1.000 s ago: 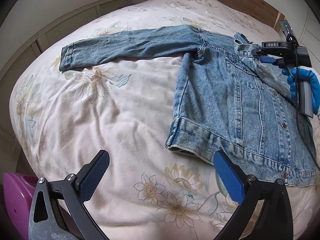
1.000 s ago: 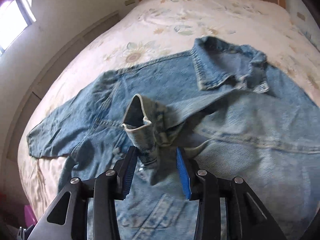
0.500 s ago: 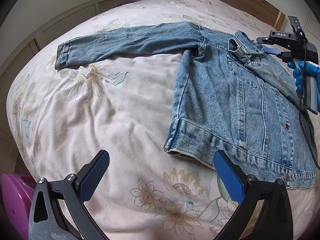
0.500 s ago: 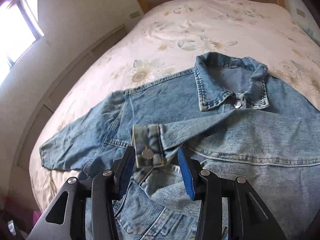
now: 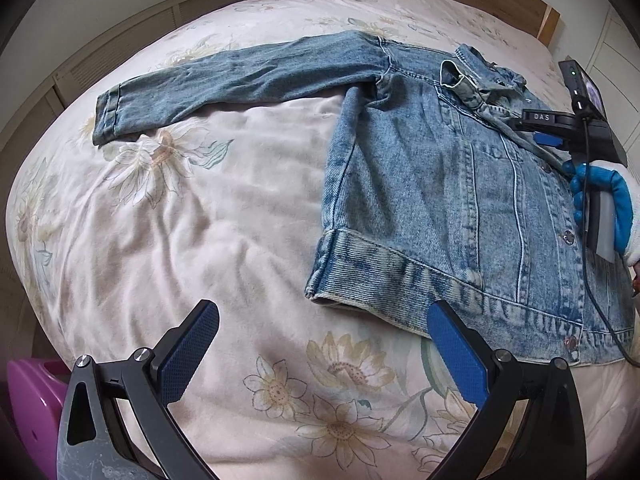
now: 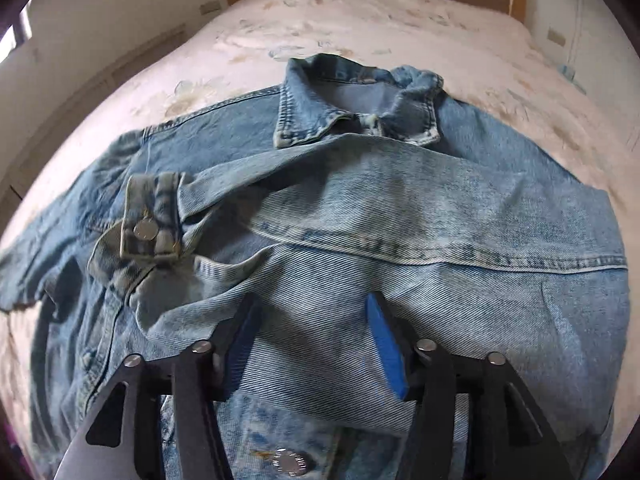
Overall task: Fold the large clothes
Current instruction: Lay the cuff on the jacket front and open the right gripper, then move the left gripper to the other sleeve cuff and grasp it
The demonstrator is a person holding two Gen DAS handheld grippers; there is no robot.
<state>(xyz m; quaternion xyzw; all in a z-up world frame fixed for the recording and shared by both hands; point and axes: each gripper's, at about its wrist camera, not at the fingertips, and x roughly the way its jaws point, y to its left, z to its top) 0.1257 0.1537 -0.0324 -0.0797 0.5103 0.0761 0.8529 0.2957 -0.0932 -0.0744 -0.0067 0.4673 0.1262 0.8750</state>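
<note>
Floral bedspread (image 5: 200,208), denim jacket (image 5: 440,184) spread flat, left gripper (image 5: 324,356) jaws wide, right gripper (image 6: 316,344) jaws apart above folded sleeve (image 6: 360,200)

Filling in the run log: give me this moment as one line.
jacket: flat on bed | one sleeve folded across front | other sleeve outstretched | left gripper: open, empty | right gripper: open over folded sleeve

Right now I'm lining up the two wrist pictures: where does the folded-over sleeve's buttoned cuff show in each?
Left wrist view: the cuff lies upper right, on the jacket's chest just left of the collar, ahead of the right claw.
Right wrist view: the cuff lies centre-left, its metal button facing up, beyond the claw's left finger.
Shared landmark: the collar, near the top of the jacket in both.
</note>
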